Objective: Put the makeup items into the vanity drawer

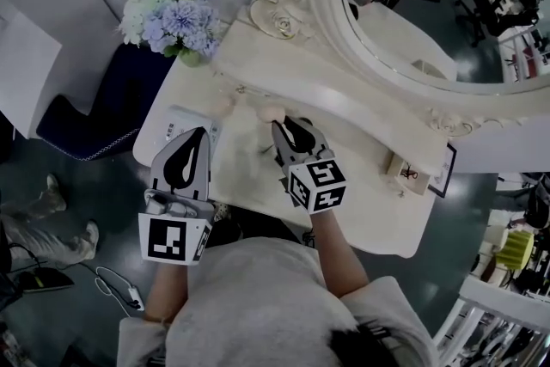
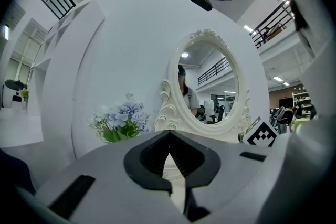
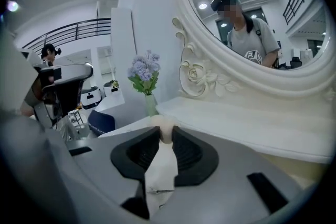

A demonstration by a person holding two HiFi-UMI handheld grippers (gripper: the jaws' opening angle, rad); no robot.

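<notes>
The room is big and bright, with white walls and a dark floor. A cream worktop (image 1: 361,211) stands in it, with a big oval mirror (image 1: 412,21) at its back.

The right tool (image 1: 279,129) is held over the middle of the worktop. Its two jaws are squeezed on a small cream makeup sponge (image 1: 270,112). In the right gripper view the right tool (image 3: 165,136) has the sponge (image 3: 164,124) right at its tips, and the round end pokes out past them. The sponge is near the bottom of the mirror frame. I cannot tell if it touches the worktop.

The left tool (image 1: 199,137) is beside the right one, over the left front part of the worktop. In the left gripper view the left tool (image 2: 169,136) has its jaw tips together, with nothing in them.

A bunch of blue and white flowers (image 1: 172,13) stands at the back left corner, next to the mirror. A dark blue seat (image 1: 103,112) is on the floor past the left edge. A little picture frame (image 1: 445,172) stands on the right end of the worktop, well apart from both tools.
</notes>
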